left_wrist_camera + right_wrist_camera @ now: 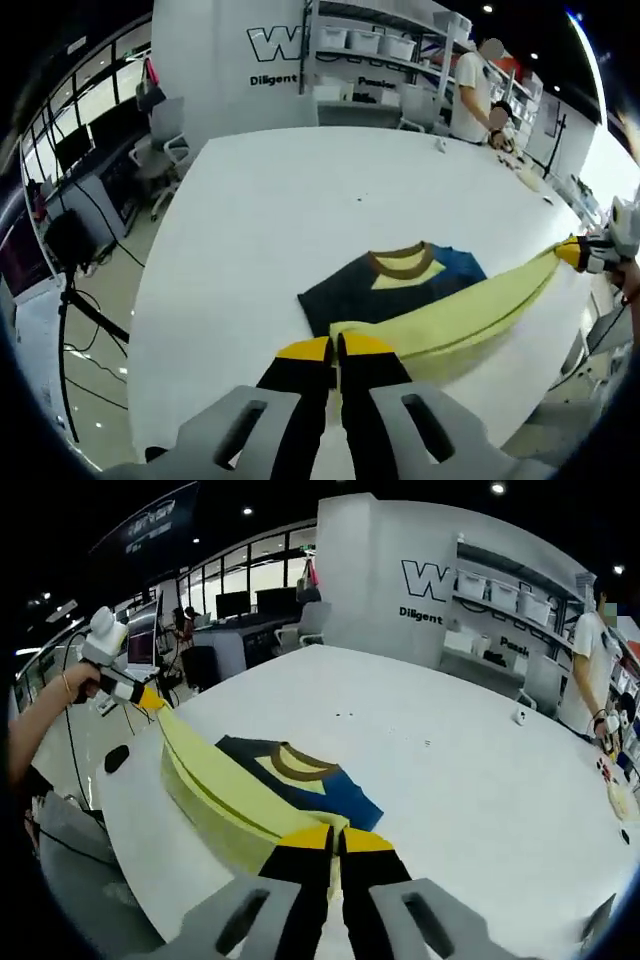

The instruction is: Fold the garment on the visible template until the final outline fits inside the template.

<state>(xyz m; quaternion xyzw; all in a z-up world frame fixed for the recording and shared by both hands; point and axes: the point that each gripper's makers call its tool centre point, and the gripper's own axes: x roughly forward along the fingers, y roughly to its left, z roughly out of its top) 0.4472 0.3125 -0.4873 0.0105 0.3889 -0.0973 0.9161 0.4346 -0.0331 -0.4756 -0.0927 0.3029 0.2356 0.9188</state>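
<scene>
A T-shirt [350, 292] with navy and blue panels, a yellow part and a brown collar [403, 263] lies on the white table [270, 200]. Its yellow edge [480, 310] is lifted and stretched taut between both grippers. My left gripper [335, 347] is shut on one end of that edge. At the right of that view, my right gripper [585, 252] pinches the other end. In the right gripper view, the right gripper [335, 838] is shut on the yellow edge [210, 790], above the shirt [335, 788]. A hand holds the left gripper [140, 694] at the far end.
A person [470, 90] stands at the table's far end beside shelves with bins. Office chairs [165, 150] and desks stand off the table's left side, with cables on the floor. A small object [520, 717] lies on the table [480, 800], whose near edge is close under the grippers.
</scene>
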